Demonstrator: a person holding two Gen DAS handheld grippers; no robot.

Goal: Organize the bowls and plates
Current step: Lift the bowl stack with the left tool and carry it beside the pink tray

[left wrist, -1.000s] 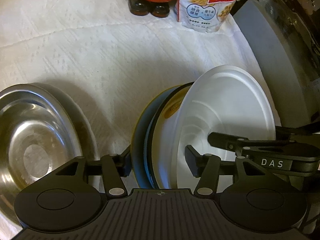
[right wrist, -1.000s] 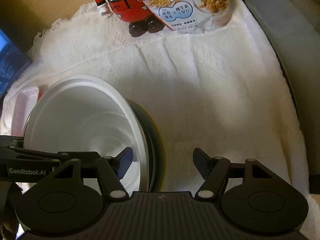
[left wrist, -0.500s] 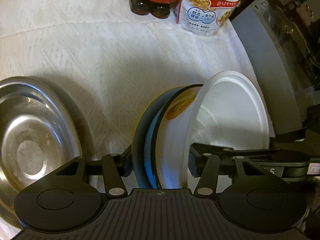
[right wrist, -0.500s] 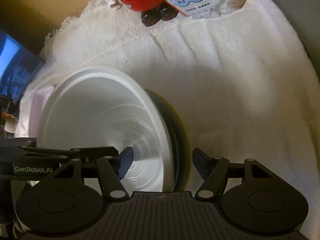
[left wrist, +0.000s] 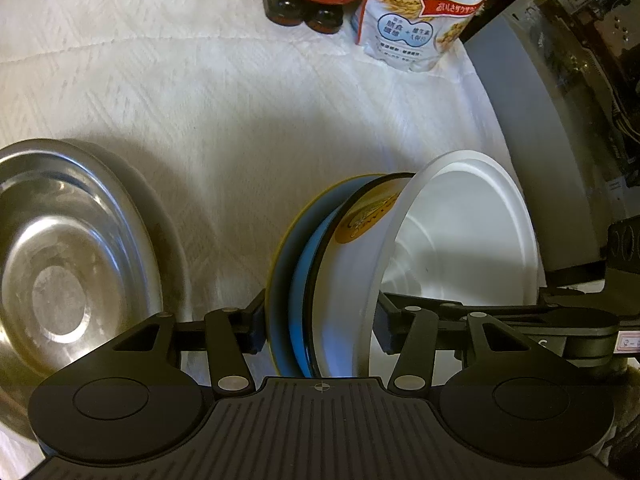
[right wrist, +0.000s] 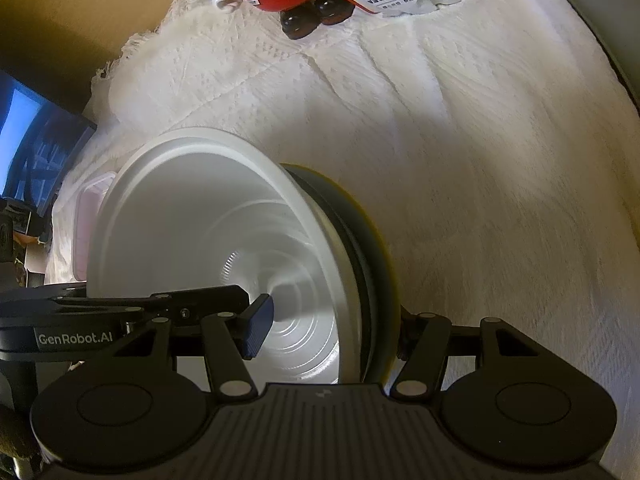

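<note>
Your left gripper (left wrist: 318,330) clamps a nested stack on edge: smooth white foam bowl (left wrist: 460,236), blue-banded bowl (left wrist: 304,280), dark plate (left wrist: 280,264). Your right gripper (right wrist: 332,332) straddles the same stack above the woven white cloth (right wrist: 460,160); whether it grips, I cannot tell. A shiny steel bowl (left wrist: 60,264) lies to the left.

Left gripper (left wrist: 319,330): matte black, with a ribbed central housing, two round side discs, silver pivot screws on the linkage arms, and dark blue ribbed pads (left wrist: 383,330). Right gripper (right wrist: 330,334): same black build and silver screws; white "GenRobot.AI" lettering marks the other gripper's arm crossing its view.
</note>
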